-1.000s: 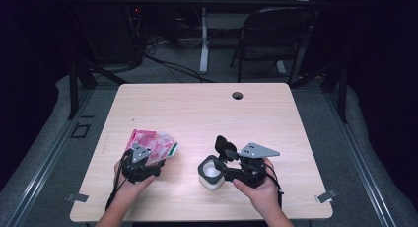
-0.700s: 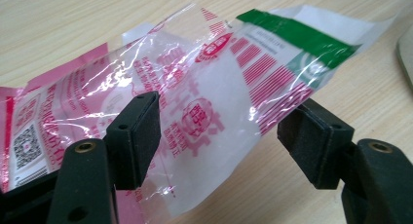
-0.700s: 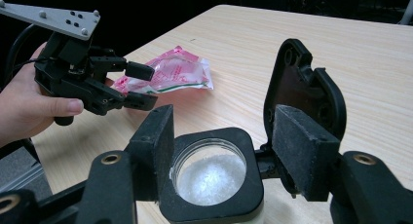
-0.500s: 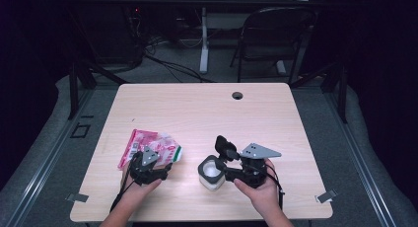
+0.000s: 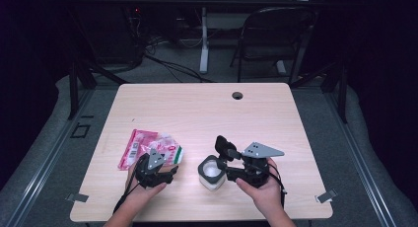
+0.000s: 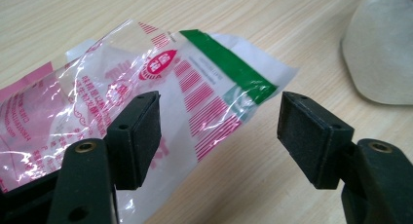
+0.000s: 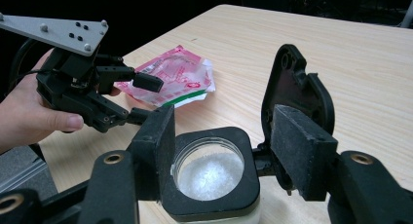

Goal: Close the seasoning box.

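A pink and clear plastic bag (image 5: 148, 148) with a green strip lies flat on the table's front left. My left gripper (image 5: 170, 171) stands open at the bag's right corner (image 6: 195, 87), one jaw over the plastic and one beside it, holding nothing. A white square container (image 5: 211, 173) with a black rim holds white grains (image 7: 209, 170), and its hinged black lid (image 7: 292, 83) stands flipped up. My right gripper (image 7: 221, 146) has its jaws against the container's rim on both sides. My left gripper (image 7: 146, 98) and the bag (image 7: 170, 78) lie beyond the container.
The wooden table (image 5: 207, 113) has a round cable hole (image 5: 237, 95) near its far edge. A black folding chair (image 5: 276, 34) and cables stand on the floor behind it. The white container's side (image 6: 380, 53) sits close on the bag's right.
My left gripper has slid a little to the right along the bag's near edge, toward its green-striped corner. The right gripper and the container have stayed still.
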